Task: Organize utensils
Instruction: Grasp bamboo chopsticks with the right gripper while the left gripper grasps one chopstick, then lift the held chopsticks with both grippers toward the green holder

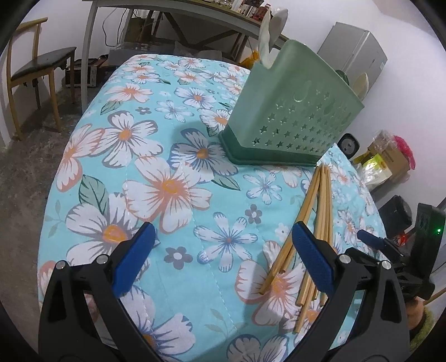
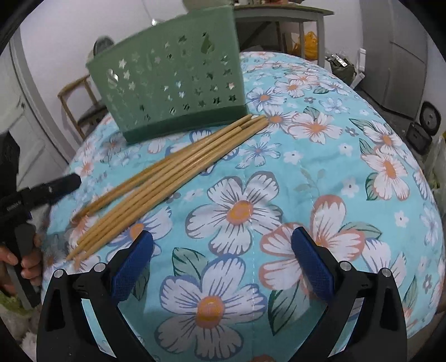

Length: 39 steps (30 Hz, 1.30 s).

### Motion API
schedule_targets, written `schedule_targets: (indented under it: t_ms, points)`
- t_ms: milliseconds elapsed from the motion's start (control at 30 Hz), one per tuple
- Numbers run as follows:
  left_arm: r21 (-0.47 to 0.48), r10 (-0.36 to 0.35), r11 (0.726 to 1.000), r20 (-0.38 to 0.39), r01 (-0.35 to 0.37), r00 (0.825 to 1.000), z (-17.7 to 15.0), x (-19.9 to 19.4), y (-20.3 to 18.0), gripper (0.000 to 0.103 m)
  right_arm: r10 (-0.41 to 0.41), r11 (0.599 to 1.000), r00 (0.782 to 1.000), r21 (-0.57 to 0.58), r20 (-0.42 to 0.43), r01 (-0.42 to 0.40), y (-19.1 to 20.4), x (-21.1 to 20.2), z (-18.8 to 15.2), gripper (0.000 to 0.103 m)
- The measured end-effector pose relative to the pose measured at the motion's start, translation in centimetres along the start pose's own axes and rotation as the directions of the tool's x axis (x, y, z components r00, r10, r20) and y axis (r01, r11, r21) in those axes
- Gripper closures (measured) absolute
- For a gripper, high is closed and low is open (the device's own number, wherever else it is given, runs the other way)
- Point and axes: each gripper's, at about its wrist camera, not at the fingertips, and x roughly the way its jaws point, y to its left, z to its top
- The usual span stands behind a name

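A green utensil holder (image 1: 290, 111) with star-shaped holes stands on the floral tablecloth (image 1: 181, 189); it also shows in the right wrist view (image 2: 172, 83). A white spoon (image 1: 266, 41) sticks out of its top. Several bamboo chopsticks (image 1: 312, 222) lie loose on the cloth just in front of it, also seen in the right wrist view (image 2: 167, 170). My left gripper (image 1: 223, 239) is open and empty above the cloth, its right finger over the chopsticks. My right gripper (image 2: 223, 245) is open and empty, to the right of the chopsticks.
The right gripper's body (image 1: 390, 250) shows at the right edge of the left view; the left gripper and hand (image 2: 33, 195) show at the left of the right view. A wooden chair (image 1: 36, 66), a grey table (image 1: 172, 16), a fridge (image 1: 356, 55) and boxes (image 1: 390, 158) surround the table.
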Motion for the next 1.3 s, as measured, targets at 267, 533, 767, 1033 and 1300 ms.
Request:
schedule_targets:
  t_ms: [267, 533, 767, 1033, 1300]
  points:
    - [0.133, 0.0, 0.991, 0.06, -0.008, 0.998, -0.1, -2.7, -2.1, 0.009, 0.109, 0.992, 0.993, 0.06, 0.053, -0.112, -0.2, -1.4, 1.0, 0.03]
    - [0.369, 0.005, 0.929, -0.006, -0.003, 1.0, -1.4, -2.5, -6.4, 0.058, 0.359, 0.923, 0.933, 0.143, 0.012, -0.357, 0.1, -0.1, 1.3, 0.055]
    - [0.418, 0.054, 0.908, -0.106, -0.004, 0.993, -1.5, 0.0, -7.0, 0.087, 0.455, 0.864, 0.89, 0.261, -0.035, -0.431, -0.4, 1.4, 1.4, 0.071]
    - [0.344, 0.038, 0.939, -0.188, 0.029, 0.981, -1.5, 1.2, -6.0, 0.088, 0.493, 0.812, 0.867, 0.397, -0.075, -0.427, -0.7, 4.0, 1.5, 0.081]
    - [0.303, 0.0, 0.951, -0.188, 0.058, 0.982, -1.6, 0.8, -5.5, 0.093, 0.519, 0.757, 0.853, 0.488, -0.046, -0.434, -1.4, 4.5, 1.4, 0.093]
